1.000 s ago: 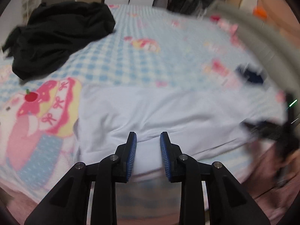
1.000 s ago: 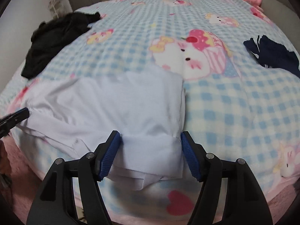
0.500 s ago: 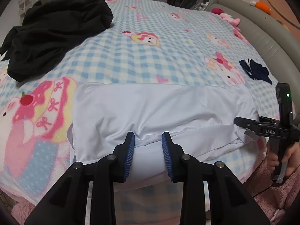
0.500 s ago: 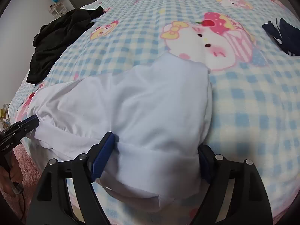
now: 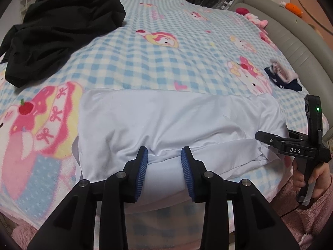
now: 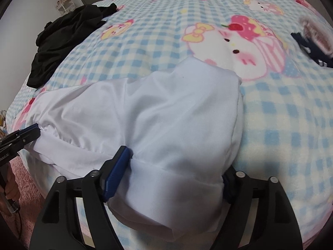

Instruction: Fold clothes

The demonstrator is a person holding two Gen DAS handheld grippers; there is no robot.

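White garment (image 5: 166, 120) part-folded at near bed edge; my left gripper (image 5: 164, 160) opening, my right gripper (image 6: 172, 179) spread wide, hem between both, unpinched; black pile (image 5: 60, 35) left unfolded

**What I can't make out**

My right gripper's (image 6: 172, 175) right pad is buried under the white garment (image 6: 166, 114), so I can't tell whether it presses the cloth. The garment's near hem drops behind my left gripper (image 5: 164, 166) and out of sight. A pinkish smear (image 5: 281, 70) over the navy garment (image 5: 291, 84) at far right is too blurred to name.
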